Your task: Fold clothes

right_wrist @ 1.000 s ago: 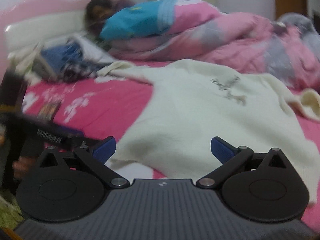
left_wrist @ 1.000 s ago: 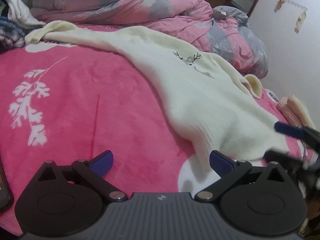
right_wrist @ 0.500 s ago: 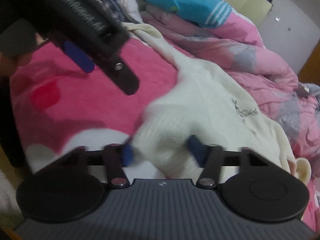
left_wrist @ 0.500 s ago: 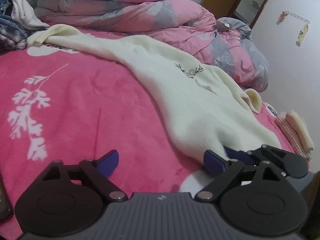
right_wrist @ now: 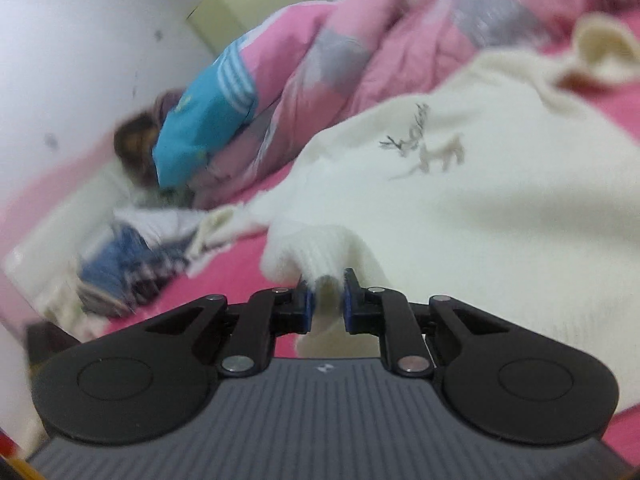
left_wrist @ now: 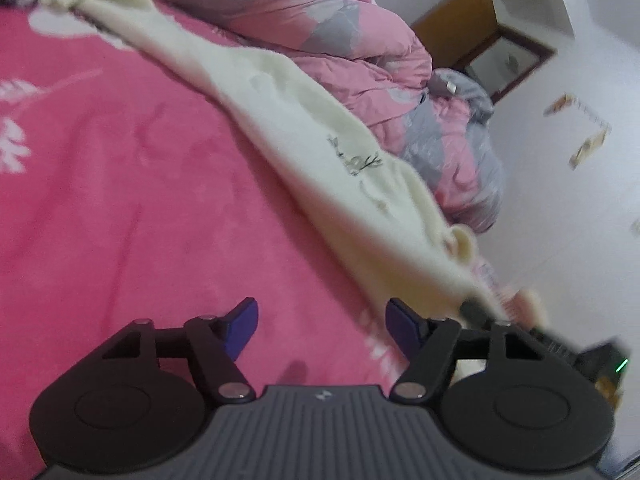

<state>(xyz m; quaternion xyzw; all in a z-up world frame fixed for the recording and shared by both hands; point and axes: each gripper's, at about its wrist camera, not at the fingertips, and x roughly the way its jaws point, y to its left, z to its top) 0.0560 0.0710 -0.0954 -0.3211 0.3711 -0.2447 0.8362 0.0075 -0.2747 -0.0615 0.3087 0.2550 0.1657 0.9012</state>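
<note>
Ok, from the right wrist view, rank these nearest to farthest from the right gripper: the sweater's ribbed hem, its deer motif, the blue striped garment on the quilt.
1. Ribbed hem of the cream sweater: pinched between the closing right gripper, dead centre.
2. Deer motif: further up the sweater, right of centre.
3. Blue striped garment: farthest, upper left, on the pink quilt.

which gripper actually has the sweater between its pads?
The right gripper: its jaws are closing on the cream sweater's ribbed hem. The left gripper is closing too, over bare pink blanket.

The sweater lies on the blanket, before the quilt.
</note>
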